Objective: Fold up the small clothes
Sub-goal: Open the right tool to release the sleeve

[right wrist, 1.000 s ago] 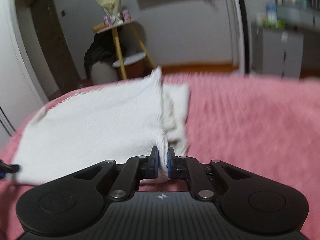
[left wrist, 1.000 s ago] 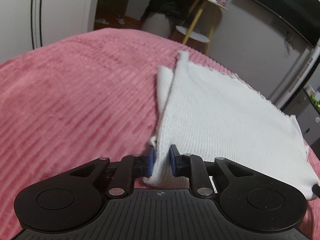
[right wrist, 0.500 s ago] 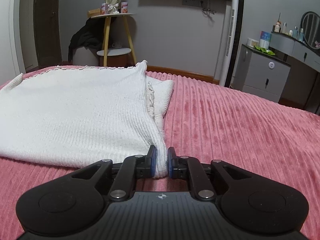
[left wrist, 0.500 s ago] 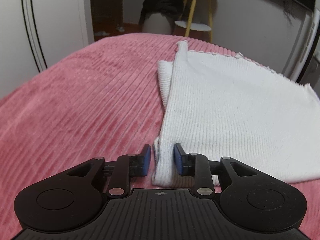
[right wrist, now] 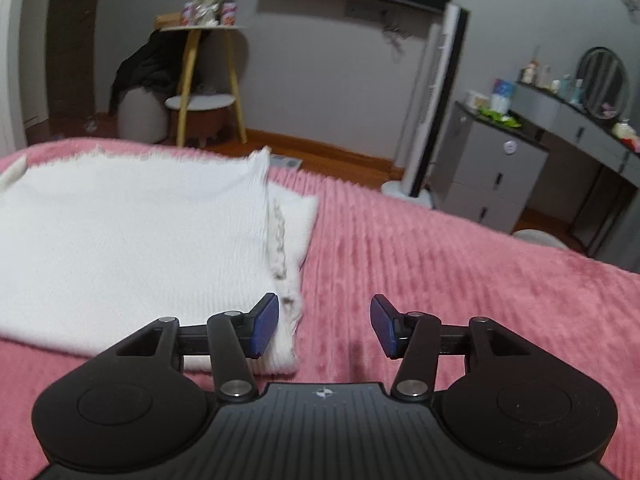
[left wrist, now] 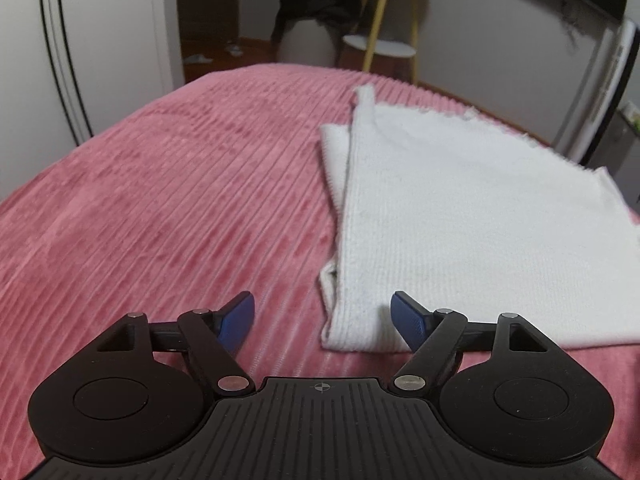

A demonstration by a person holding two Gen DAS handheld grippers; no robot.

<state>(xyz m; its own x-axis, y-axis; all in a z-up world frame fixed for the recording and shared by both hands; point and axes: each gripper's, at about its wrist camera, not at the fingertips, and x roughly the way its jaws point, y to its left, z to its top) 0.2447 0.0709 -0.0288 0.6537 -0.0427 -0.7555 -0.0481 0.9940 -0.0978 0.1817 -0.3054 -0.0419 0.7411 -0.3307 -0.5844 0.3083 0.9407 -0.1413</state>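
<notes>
So the white knit garment (left wrist: 460,232) is lying flat on the pink ribbed bedspread (left wrist: 160,208), folded over on itself, with a narrower layer peeking out from under the top one along the outer edge in both views. In the right wrist view that same garment (right wrist: 132,240) sits to the left, and you can see a little seam or trim line running down its right edge. The left gripper (left wrist: 323,322) is spread wide and holding nothing; the near corner of the garment sits between its blue pads (left wrist: 236,320), closer to the right-hand one. The right gripper (right wrist: 324,326) is spread wide too, also gripping nothing, with its left-hand pad right at the garment's near corner and the other pad out over bare bedspread (right wrist: 460,280). Whether the pads actually touch the fabric I can't tell. Past the bed there's a yellow-legged side table (right wrist: 208,80) with some stuff on top and dark clothing (right wrist: 144,68) draped next to it, a tall white tower fan (right wrist: 436,100), and a grey dresser (right wrist: 496,168) with bottles and a round mirror (right wrist: 602,76) off to the right.
</notes>
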